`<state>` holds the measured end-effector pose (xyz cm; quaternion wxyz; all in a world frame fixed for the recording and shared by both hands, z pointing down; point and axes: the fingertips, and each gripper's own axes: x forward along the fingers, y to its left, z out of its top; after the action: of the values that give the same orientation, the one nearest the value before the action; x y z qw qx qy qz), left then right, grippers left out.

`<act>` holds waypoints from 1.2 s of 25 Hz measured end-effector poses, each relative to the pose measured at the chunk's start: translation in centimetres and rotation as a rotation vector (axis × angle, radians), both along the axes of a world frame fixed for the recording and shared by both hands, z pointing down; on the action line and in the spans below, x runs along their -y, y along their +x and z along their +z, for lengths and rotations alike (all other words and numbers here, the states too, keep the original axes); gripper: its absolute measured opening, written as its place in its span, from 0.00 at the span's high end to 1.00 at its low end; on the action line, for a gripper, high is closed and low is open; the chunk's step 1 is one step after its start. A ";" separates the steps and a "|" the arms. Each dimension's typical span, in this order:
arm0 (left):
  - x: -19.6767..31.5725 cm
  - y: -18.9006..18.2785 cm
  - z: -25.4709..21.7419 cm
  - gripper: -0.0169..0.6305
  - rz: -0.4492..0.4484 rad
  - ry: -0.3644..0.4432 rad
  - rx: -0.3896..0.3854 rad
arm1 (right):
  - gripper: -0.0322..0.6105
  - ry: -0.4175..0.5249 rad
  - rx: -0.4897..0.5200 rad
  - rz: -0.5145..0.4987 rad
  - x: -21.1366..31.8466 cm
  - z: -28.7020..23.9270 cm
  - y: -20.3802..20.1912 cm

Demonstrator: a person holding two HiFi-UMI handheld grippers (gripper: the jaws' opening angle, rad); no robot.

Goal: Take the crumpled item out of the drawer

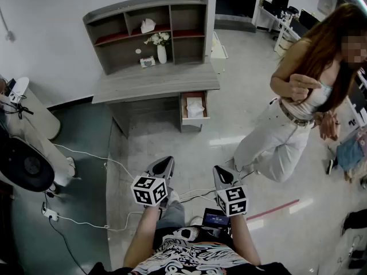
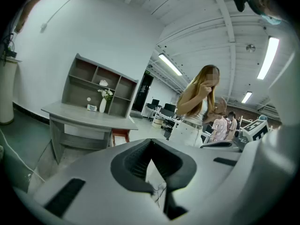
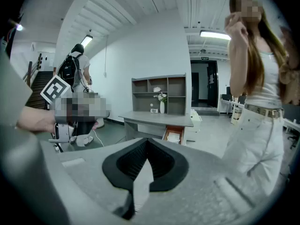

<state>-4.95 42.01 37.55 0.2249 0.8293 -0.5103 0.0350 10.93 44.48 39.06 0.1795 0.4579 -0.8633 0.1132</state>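
An open drawer [image 1: 194, 120] sticks out of the grey desk [image 1: 155, 82] at its right end. A crumpled white item [image 1: 195, 108] lies in it. The right gripper view shows the drawer [image 3: 174, 134] with the white item [image 3: 174, 137] far ahead. The left gripper view shows only the drawer's reddish side [image 2: 120, 136]. My left gripper [image 1: 166, 162] and right gripper [image 1: 221, 171] hang over the floor well short of the desk. Both are shut with nothing in them, the tips meeting in each gripper view [image 2: 151, 142] [image 3: 147, 140].
A person in white trousers [image 1: 287, 139] stands on the floor right of the drawer. White cables [image 1: 86, 153] and a power strip [image 1: 50, 213] lie at the left, by a black fan [image 1: 26, 165]. A shelf unit [image 1: 150, 30] with a vase tops the desk.
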 end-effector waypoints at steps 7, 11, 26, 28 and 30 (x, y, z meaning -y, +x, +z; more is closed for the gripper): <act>-0.2 1.0 -0.7 0.97 0.001 0.014 0.033 | 0.94 -0.014 -0.003 -0.017 -0.3 0.0 0.7; 1.3 0.9 -0.1 0.97 -0.014 0.003 0.035 | 0.94 -0.025 0.005 -0.017 1.4 0.6 1.2; 20.5 0.1 5.3 0.97 -0.005 -0.065 0.039 | 0.94 -0.117 0.060 0.031 20.6 5.7 1.1; 25.1 -0.2 5.8 0.97 0.018 -0.081 0.062 | 0.94 -0.121 0.052 0.035 25.1 5.9 0.4; 29.1 -0.5 5.8 0.97 0.037 -0.088 0.076 | 0.94 -0.117 0.021 0.032 29.2 6.0 -0.1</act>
<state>-5.46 12.89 43.38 0.2410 0.8261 -0.5008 0.0929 10.83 15.24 45.10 0.1954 0.4594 -0.8494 0.1713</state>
